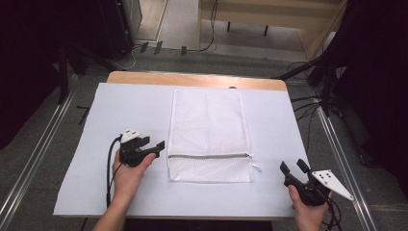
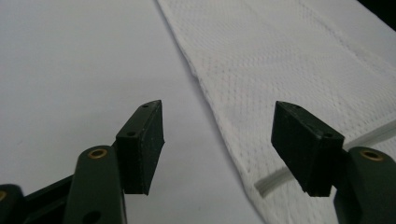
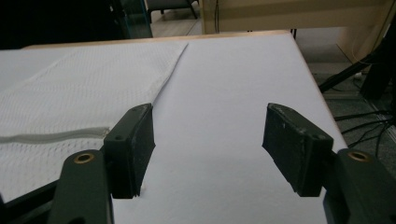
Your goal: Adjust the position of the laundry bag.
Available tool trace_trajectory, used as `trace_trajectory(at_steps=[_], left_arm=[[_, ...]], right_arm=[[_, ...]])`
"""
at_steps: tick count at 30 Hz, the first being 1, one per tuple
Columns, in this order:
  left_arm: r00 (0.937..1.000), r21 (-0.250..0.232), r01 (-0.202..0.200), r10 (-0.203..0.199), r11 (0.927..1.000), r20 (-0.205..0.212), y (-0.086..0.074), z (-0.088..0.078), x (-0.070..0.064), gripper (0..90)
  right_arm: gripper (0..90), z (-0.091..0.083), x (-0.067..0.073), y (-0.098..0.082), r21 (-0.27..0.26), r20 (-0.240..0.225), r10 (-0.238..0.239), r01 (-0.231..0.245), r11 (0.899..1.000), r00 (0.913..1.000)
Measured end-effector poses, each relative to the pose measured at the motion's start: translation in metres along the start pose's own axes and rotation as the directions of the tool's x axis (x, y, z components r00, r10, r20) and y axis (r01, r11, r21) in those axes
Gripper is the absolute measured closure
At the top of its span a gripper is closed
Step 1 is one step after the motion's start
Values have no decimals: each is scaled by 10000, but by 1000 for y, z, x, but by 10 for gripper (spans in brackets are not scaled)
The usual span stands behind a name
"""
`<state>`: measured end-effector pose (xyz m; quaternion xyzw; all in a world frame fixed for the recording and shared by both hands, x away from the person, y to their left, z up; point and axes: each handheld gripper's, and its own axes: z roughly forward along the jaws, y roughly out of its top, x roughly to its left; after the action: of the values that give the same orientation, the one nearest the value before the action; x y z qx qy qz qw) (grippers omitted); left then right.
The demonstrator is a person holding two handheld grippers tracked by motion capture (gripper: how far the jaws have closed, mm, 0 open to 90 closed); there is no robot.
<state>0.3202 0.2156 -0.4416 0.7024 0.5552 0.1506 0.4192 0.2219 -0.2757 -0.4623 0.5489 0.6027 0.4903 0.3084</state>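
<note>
While flat on table, mesh bag point(image 1: 210, 135) lies between left tongs point(image 1: 155, 145) and right tongs point(image 1: 293, 166).

**White-covered table, one mesh bag on top**

A wooden table point(image 1: 192, 78) carries a white sheet point(image 1: 96, 183) over nearly its whole top — the far wooden edge stays bare. A white mesh bag point(image 1: 207, 125) lies flat near the middle, zipper point(image 1: 209, 156) toward the near side.

Mesh laundry bag point(image 1: 209, 130): white, fine dotted weave, pale grey zipper point(image 1: 210, 156). Table cover point(image 1: 120, 110) plain white; gripper jaws black.
</note>
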Motion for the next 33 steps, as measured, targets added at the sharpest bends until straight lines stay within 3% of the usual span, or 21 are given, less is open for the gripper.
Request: trace_trajectory(at_steps=[1, 3, 4, 5, 9, 11, 13, 16, 19, 21, 22, 23, 25, 26, 28, 29, 30, 31, 32, 33], left_arm=[[9997, 382, 173, -178, 9991, 140, 6, 7, 1, 380], [9969, 966, 757, -772, 9924, 120, 15, 19, 4, 410], [9919, 1396, 1232, -1263, 9825, 136, 20, 26, 8, 450], [9890, 1668, 1426, -1473, 9756, 158, 24, 31, 11, 462], [9849, 2557, 1656, -1731, 9525, 67, 29, 46, 16, 481], [9877, 2727, 1512, -1564, 9502, -26, 31, 47, 13, 483], [9881, 2989, 1440, -1534, 9434, 84, 32, 47, 11, 499], [9962, 3303, 795, -864, 9405, 63, 30, 47, 0, 535], [9983, 3535, 577, -550, 9337, -177, 30, 48, -7, 549], [9990, 3741, 213, -50, 9271, -444, 31, 49, -12, 595], [9969, 3898, -208, 486, 9207, -617, 32, 50, -18, 641], [9917, 4168, -721, 1096, 9062, -667, 32, 51, -24, 641], [9711, 4603, -1616, 2236, 8729, -830, 33, 55, -36, 663], [9625, 4802, -1854, 2570, 8573, -871, 34, 56, -39, 689], [9560, 4937, -2065, 2816, 8448, -820, 35, 59, -42, 748], [9524, 5035, -2285, 2984, 8332, -617, 36, 59, -44, 774], [9484, 5071, -2425, 3122, 8271, -556, 36, 60, -45, 829], [9402, 5081, -2703, 3379, 8178, -437, 35, 60, -48, 861], [9352, 5084, -2833, 3517, 8132, -414, 35, 60, -49, 893], [9386, 5040, -2768, 3426, 8182, -407, 35, 60, -48, 900]], right_arm=[[346, 3, 5, -2, 205, -115, -329, 331, 9992, 9994], [346, 4, 6, -3, 273, -147, -465, 469, 9985, 9988], [347, 4, 7, -3, 290, -161, -515, 519, 9982, 9985], [347, 5, 7, -3, 269, -240, -532, 539, 9982, 9983], [348, 7, 8, -2, 314, -426, -510, 523, 9981, 9978], [348, 8, 9, -3, 352, -464, -585, 602, 9976, 9972], [348, 8, 8, -3, 356, -493, -553, 571, 9977, 9973], [348, 6, 7, -4, 394, -478, -523, 542, 9978, 9975], [349, 3, 4, -5, 430, -425, -473, 491, 9979, 9980], [351, 2, 3, -5, 460, -351, -419, 435, 9980, 9985], [353, 2, 3, -5, 465, -346, -389, 405, 9981, 9986], [353, 2, 3, -5, 465, -346, -389, 405, 9981, 9986], [353, 4, 5, -6, 486, -370, -433, 451, 9978, 9984], [353, 5, 6, -6, 517, -404, -491, 511, 9974, 9980], [353, 8, 9, -7, 589, -479, -540, 568, 9966, 9974], [353, 9, 11, -7, 644, -523, -551, 584, 9962, 9971], [353, 10, 13, -8, 672, -581, -602, 640, 9957, 9965], [353, 11, 13, -8, 698, -615, -653, 696, 9951, 9960], [353, 12, 15, -9, 753, -618, -688, 734, 9945, 9957], [353, 12, 15, -9, 765, -641, -761, 809, 9938, 9950]])
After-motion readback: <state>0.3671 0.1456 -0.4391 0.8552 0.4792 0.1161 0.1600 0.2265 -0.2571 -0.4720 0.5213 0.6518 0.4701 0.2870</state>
